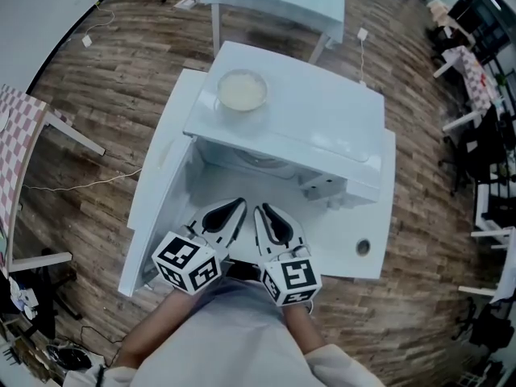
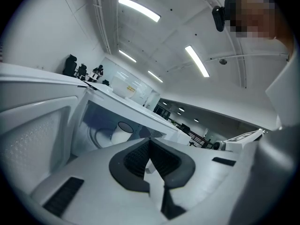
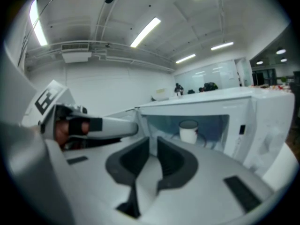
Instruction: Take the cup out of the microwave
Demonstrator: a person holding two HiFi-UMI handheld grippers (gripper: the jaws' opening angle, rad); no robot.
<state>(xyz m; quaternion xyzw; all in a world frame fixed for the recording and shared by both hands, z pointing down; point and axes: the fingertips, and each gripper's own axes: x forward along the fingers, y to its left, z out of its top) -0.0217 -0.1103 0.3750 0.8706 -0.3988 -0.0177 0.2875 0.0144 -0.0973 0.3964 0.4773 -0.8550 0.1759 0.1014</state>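
A white microwave sat on a table, its door swung open leftward, a bowl on top. The left gripper and right gripper pointed side by side toward its opening.

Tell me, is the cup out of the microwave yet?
Not yet. Done: the door is swung open. In hand: the left gripper and right gripper hover side by side in front of the opening, both with jaws together and nothing in them. Left to do: the white cup sits inside the microwave, so it has to be reached, gripped and lifted out.
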